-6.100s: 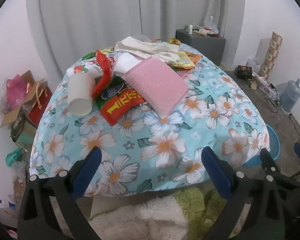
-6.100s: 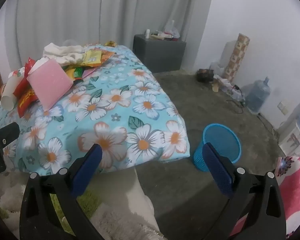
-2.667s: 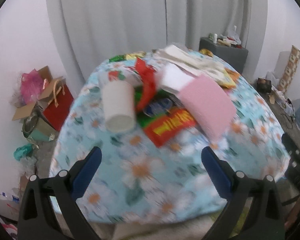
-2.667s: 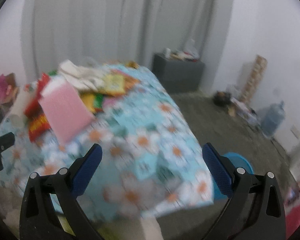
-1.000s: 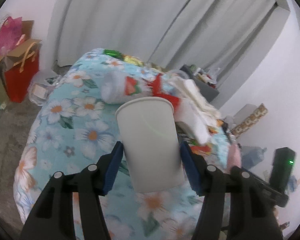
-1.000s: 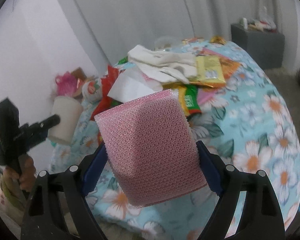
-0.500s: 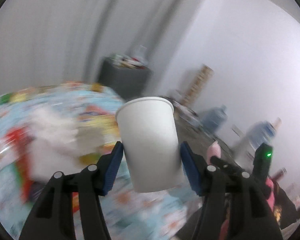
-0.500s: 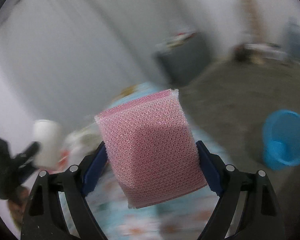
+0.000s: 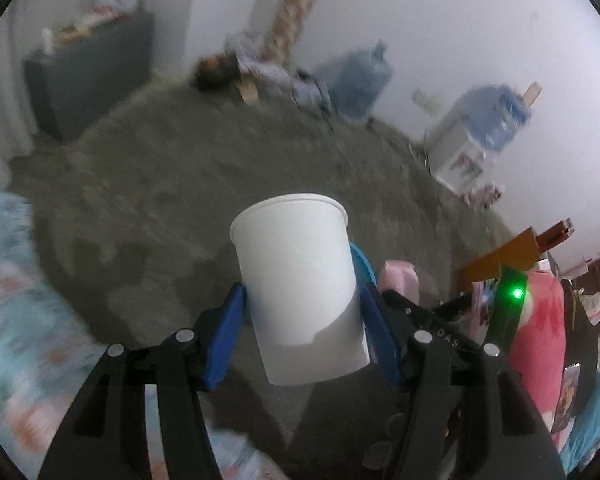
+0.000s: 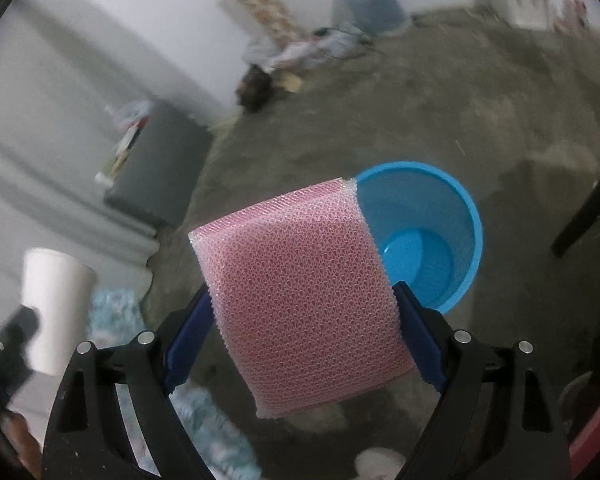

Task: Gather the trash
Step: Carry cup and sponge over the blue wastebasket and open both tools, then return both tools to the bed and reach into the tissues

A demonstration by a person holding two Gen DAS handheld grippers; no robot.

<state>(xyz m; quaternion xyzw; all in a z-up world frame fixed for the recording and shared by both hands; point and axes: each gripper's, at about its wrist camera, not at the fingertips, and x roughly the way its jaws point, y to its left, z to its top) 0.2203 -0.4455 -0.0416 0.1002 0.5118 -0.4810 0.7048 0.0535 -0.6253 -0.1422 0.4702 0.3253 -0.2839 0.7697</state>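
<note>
Left gripper jaws clamp white paper cup, rim forward. Right gripper jaws clamp pink bubble mailer, just above blue bin. Bare floor all around bin.

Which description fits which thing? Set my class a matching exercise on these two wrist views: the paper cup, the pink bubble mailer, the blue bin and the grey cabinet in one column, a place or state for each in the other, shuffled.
Things
1. white paper cup
2. pink bubble mailer
3. blue bin
4. grey cabinet

Descriptions
A. stands open on the floor, nothing in it
B. clamped in the left gripper
C. stands against the wall, clutter on top
D. clamped in the right gripper

Pairs: 1-B, 2-D, 3-A, 4-C
</note>
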